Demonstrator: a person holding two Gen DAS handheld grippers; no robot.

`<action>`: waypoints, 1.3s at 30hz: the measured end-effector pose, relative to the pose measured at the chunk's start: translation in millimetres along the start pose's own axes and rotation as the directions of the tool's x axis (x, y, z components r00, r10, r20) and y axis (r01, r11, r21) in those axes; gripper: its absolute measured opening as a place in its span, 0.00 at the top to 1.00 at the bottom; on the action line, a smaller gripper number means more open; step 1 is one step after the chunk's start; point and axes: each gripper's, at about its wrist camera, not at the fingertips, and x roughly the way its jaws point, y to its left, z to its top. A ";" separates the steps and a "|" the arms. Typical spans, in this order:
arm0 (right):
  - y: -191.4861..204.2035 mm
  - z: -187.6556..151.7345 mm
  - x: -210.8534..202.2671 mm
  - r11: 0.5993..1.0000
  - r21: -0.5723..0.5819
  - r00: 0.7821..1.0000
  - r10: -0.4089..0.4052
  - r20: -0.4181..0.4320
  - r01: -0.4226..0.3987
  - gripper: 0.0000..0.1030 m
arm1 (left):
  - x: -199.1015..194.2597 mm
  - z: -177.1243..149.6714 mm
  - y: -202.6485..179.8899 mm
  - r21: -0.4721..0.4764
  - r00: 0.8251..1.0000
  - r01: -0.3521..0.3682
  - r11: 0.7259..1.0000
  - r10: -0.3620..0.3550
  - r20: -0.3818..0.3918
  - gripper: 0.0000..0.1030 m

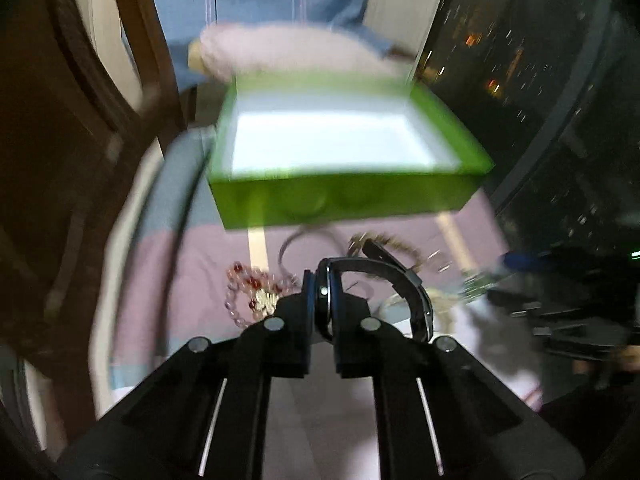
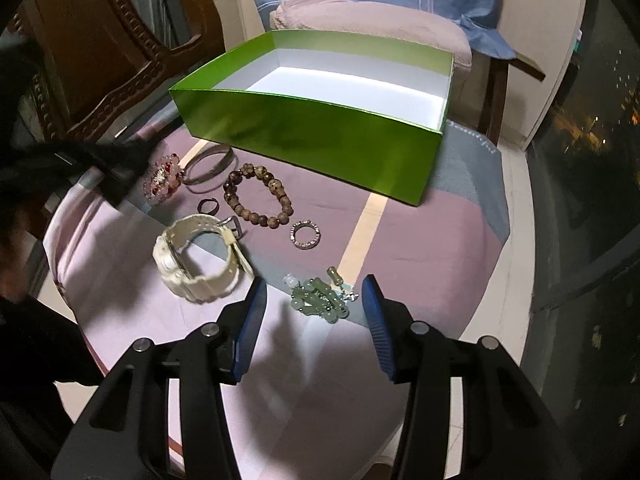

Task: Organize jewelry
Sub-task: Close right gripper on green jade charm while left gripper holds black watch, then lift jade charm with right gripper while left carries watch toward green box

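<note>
My left gripper (image 1: 322, 300) is shut on a black watch (image 1: 384, 280), held above the table in front of the open green box (image 1: 344, 196); this view is blurred. In the right wrist view the left gripper (image 2: 116, 172) shows dark and blurred at the left. My right gripper (image 2: 314, 304) is open and empty, just short of a green jade bracelet (image 2: 320, 300). On the cloth lie a white watch (image 2: 200, 260), a brown bead bracelet (image 2: 258, 196), a silver bangle (image 2: 210, 168), a pink-red bead bracelet (image 2: 162, 180), a dark ring (image 2: 208, 206) and a jewelled ring (image 2: 306, 234).
The round table has a pink, grey and cream cloth (image 2: 440, 248). The green box (image 2: 320, 120) stands at its far side. A carved wooden chair (image 2: 100, 48) stands at the left. A cushioned chair (image 2: 372, 20) stands behind the box. A dark window (image 2: 592, 140) is at the right.
</note>
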 end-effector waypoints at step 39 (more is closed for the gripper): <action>41.1 15.7 -108.4 0.996 0.081 0.942 0.006 0.335 -0.035 0.95 | -75.9 -12.2 7.8 -0.061 0.990 -0.026 0.998 0.034 0.139 0.92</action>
